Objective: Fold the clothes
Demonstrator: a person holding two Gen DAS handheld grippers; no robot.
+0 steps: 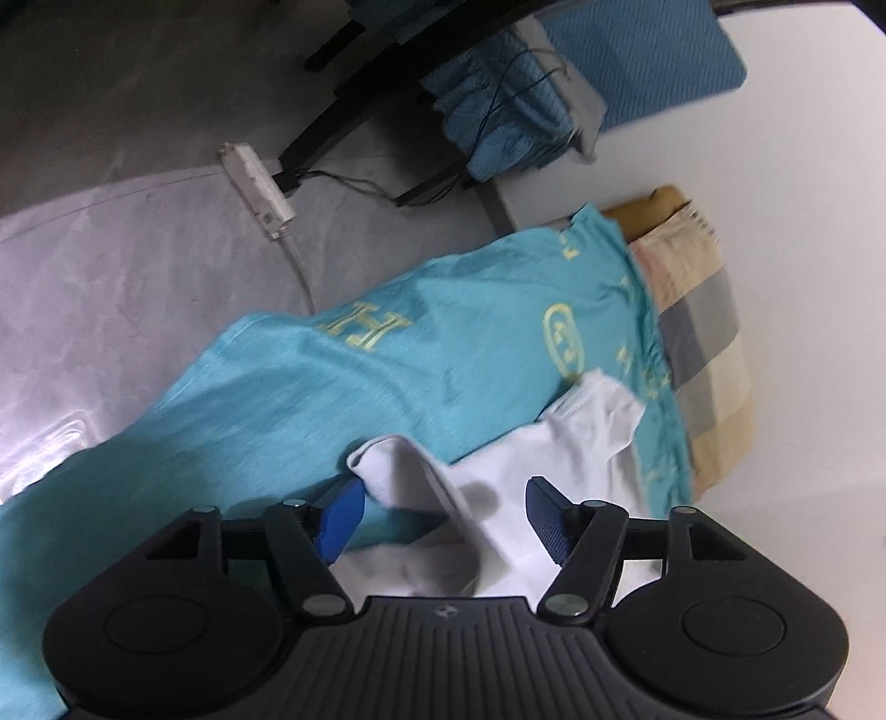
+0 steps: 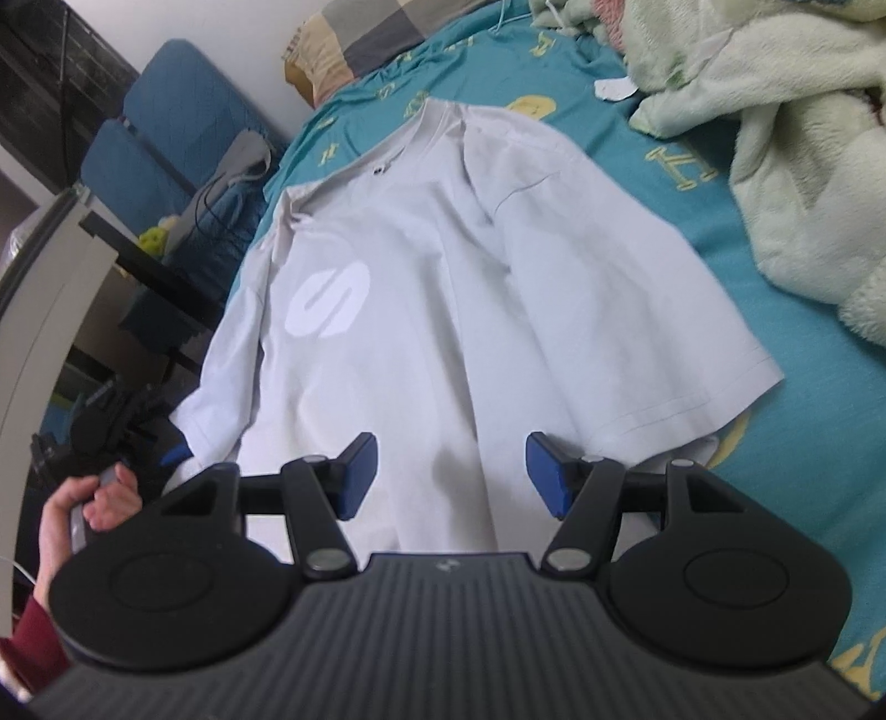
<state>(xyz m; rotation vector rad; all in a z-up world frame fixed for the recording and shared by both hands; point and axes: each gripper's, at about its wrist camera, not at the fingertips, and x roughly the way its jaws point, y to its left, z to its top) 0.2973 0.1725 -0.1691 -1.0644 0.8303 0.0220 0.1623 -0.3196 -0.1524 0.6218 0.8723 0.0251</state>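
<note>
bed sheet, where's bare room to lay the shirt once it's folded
Bare teal sheet shows in a strip between the white t-shirt right sleeve and the fluffy green blanket. A smaller patch lies above the collar, below the checked pillow. The blanket's side is crowded, and the shirt covers the middle.

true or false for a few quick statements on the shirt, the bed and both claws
1. The white t-shirt lies spread on a teal bedsheet. True.
2. The right claw is clamped shut on the shirt. False: its jaws stand wide apart over the fabric.
3. A pale green fleece blanket is bunched on the bed beside the shirt. True.
4. The shirt is already folded into a small square. False: it lies spread out, sleeves out.
5. The left claw is open with white fabric between its jaws. True.
</note>
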